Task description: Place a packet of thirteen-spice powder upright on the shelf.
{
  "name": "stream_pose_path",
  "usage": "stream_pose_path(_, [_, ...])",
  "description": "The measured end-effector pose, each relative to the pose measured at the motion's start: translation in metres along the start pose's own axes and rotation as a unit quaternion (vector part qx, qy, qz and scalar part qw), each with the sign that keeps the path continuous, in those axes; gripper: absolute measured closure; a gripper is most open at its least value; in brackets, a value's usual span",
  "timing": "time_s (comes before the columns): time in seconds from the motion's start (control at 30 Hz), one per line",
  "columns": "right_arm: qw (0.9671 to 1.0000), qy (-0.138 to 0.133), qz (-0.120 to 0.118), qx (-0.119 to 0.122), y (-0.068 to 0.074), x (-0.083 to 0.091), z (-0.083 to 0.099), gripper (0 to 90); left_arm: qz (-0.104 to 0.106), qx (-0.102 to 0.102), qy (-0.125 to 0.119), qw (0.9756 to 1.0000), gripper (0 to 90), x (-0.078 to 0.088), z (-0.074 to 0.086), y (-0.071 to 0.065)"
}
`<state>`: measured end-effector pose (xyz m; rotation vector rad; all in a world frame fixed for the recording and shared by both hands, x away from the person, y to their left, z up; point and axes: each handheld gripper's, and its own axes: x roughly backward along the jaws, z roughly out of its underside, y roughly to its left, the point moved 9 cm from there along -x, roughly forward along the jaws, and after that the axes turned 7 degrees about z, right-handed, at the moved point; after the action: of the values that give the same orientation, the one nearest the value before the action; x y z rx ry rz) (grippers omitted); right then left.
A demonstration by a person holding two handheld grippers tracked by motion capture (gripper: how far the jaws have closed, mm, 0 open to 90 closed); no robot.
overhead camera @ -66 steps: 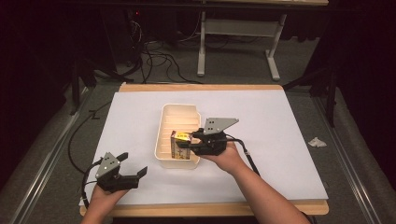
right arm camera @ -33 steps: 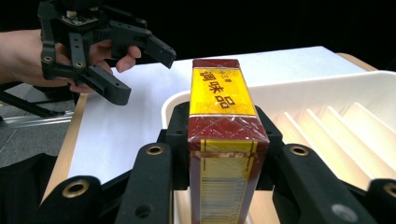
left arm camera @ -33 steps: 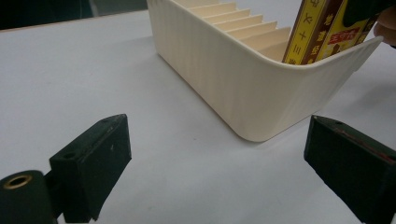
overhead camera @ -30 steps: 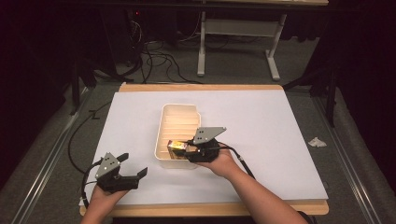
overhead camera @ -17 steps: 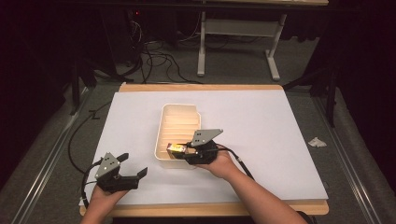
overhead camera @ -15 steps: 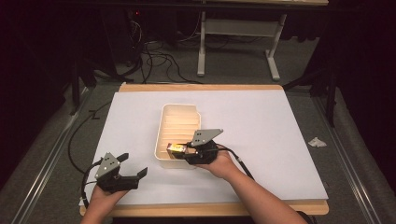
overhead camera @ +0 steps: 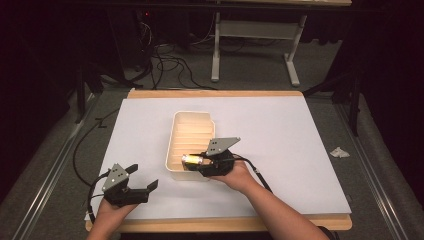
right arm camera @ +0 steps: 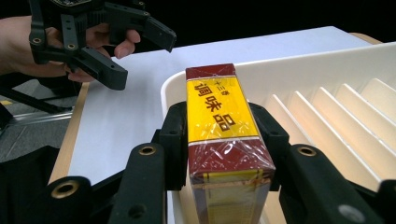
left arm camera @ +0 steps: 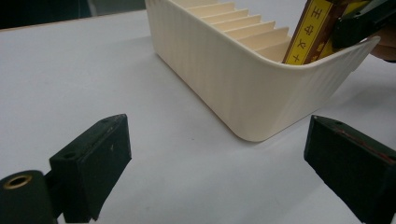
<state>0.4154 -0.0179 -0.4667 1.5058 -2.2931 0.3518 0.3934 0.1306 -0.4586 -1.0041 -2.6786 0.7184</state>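
The right gripper (right arm camera: 219,140) clasps the box (right arm camera: 219,126) over the near end slot of the tray (overhead camera: 172,145), its jaws just starting to ease apart, so the placing step seems near release, while the left gripper (overhead camera: 140,180) rests wide open beside the tray.

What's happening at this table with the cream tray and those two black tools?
A person works with a hand-held gripper in each hand. The right hand-held gripper has a red and yellow box between its jaws at the near end of the ribbed cream tray; the jaws have just been opening, though they still look closed on it. The left hand-held gripper rests open and empty on the white table.
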Motion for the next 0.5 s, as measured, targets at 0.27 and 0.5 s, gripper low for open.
stream_pose_path(0.27, [1.0,-0.004,0.001,-0.003,-0.001,0.0009,-0.0014,64.0,0.0,0.0,0.001,1.0,8.0,-0.0003,0.0005,0.0002])
stream_pose_path(0.5, [1.0,-0.004,0.001,-0.004,-0.001,0.0016,-0.0018,62.9,0.0,0.0,0.002,1.0,8.0,-0.0003,0.0008,0.0])
